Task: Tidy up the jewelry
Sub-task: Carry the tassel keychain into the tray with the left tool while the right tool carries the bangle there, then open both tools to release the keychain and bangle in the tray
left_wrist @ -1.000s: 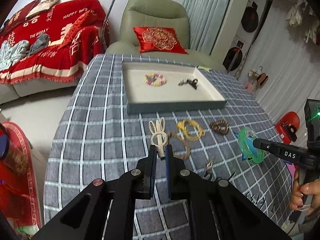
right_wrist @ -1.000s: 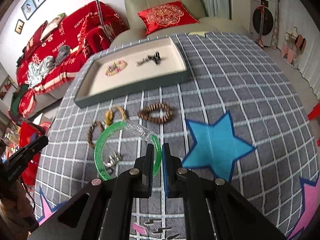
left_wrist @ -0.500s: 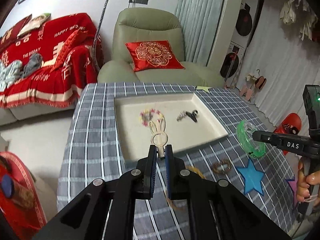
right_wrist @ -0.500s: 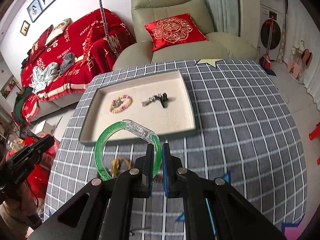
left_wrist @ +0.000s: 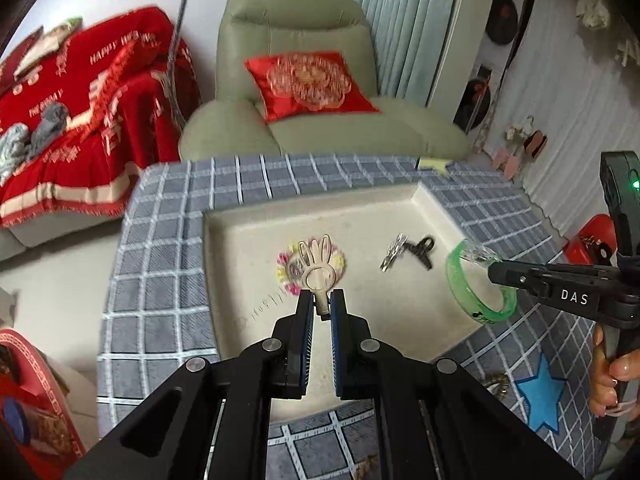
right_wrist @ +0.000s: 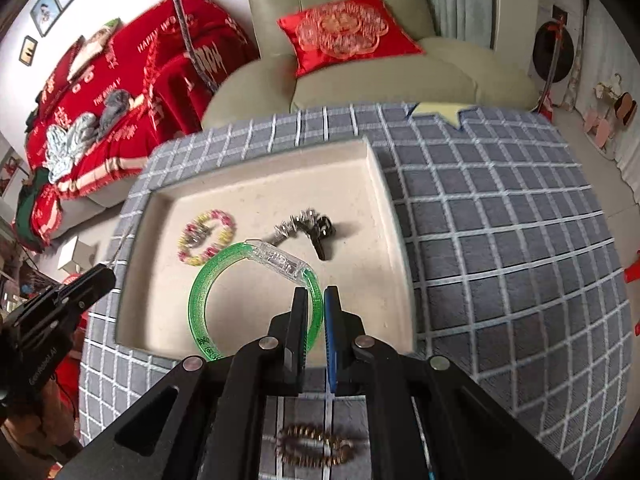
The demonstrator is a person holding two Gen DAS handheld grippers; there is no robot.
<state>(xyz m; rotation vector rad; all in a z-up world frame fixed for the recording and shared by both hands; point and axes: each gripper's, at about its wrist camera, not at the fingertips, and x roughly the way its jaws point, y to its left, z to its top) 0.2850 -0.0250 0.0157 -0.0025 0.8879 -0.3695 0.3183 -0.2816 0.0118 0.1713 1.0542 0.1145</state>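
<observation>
My left gripper [left_wrist: 321, 300] is shut on a beige bunny-ear hair clip [left_wrist: 318, 266] and holds it over the cream tray [left_wrist: 236, 276], above a pink-and-yellow beaded bracelet [left_wrist: 285, 270]. My right gripper [right_wrist: 314, 300] is shut on a green translucent bangle [right_wrist: 208, 284] and holds it over the tray [right_wrist: 384, 208]. The bangle also shows in the left wrist view [left_wrist: 460, 284]. In the tray lie the beaded bracelet [right_wrist: 206, 236] and a silver-and-black clip [right_wrist: 312, 230], which also shows in the left wrist view [left_wrist: 408, 250].
A brown beaded bracelet [right_wrist: 316, 444] lies on the grey checked tablecloth [right_wrist: 500, 240] in front of the tray. A blue star patch [left_wrist: 540, 394] is on the cloth. A green armchair [left_wrist: 304, 92] and a red-covered sofa [left_wrist: 80, 100] stand beyond the table.
Both grippers have moved forward from the front of the table to over the tray, carrying the hair clip and the green bangle.
</observation>
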